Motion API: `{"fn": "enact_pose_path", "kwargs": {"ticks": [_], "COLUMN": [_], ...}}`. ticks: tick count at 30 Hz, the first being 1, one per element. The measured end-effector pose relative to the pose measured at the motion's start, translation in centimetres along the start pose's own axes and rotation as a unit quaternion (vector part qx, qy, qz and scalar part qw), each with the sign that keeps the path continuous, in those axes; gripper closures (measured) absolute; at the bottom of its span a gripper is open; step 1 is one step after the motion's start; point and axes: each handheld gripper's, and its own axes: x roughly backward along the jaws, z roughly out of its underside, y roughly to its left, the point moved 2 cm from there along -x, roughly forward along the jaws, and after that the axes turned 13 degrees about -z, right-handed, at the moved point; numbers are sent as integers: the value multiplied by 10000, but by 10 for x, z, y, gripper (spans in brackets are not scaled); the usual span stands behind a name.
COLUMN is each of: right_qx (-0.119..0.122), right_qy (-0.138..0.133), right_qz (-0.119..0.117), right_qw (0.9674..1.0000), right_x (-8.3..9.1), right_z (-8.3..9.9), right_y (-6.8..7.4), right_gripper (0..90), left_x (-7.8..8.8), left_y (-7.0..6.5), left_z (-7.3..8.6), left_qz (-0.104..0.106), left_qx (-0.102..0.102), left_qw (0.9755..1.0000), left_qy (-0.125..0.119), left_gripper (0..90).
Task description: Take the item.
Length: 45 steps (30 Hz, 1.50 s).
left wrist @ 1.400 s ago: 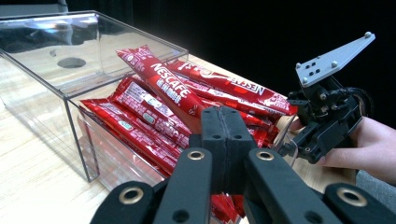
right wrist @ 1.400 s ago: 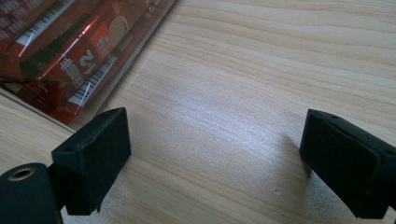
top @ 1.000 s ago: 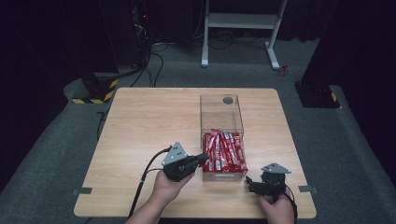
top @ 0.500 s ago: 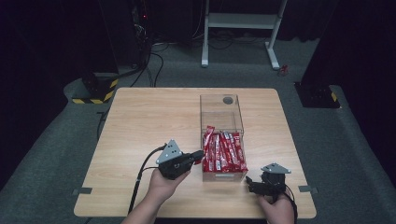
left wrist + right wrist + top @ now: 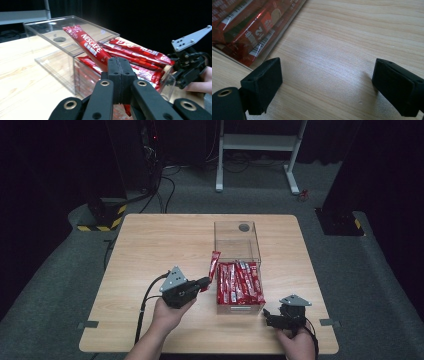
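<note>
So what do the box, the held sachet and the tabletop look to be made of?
Box: clear hard plastic, probably acrylic; see-through walls with glossy edges.
Sachet pinched in the left gripper: shiny red printed film, likely foil-lined plastic; it glints and creases.
Tabletop: pale wood grain with a matt sheen; could be laminate rather than solid wood.

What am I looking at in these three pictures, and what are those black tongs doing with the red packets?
A person sits at a wooden table and holds hand-operated tongs in each hand; there is no robot arm. The high view looks down from above. The other two pictures come from cameras riding on each pair of tongs. The left tongs are shut on one red Nescafe stick packet, held beside a clear plastic box whose near part is full of the same packets. The right tongs rest open on the bare table, just right of the box, holding nothing.
</note>
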Motion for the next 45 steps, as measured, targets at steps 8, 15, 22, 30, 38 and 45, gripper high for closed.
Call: {"fn": "enact_pose_path", "kwargs": {"ticks": [8, 15, 22, 30, 38, 45], "right_qx": [1, 1, 1, 1, 1, 1], "right_qy": [0, 0, 1, 0, 0, 0], "right_qz": [0, -1, -2, -1, -1, -2], "right_qw": [10000, 10000, 10000, 10000, 10000, 10000], "right_x": [0, 0, 0, 0, 0, 0], "right_z": [0, 0, 0, 0, 0, 0], "right_y": [0, 0, 0, 0, 0, 0], "right_gripper": [91, 91, 91, 91, 91, 91], "left_x": [5, 11, 14, 15, 9, 2], "left_y": [17, 34, 50, 65, 80, 89], "left_z": [2, 4, 7, 15, 28, 41], "left_qz": [-215, -429, -593, -830, -1044, -1197], "left_qx": [52, 131, 205, 259, 339, 435], "left_qw": [9998, 9990, 9980, 9961, 9933, 9902], "left_qy": [1, -4, 11, 126, 348, 566], "left_gripper": [898, 898, 899, 898, 899, 899]}}
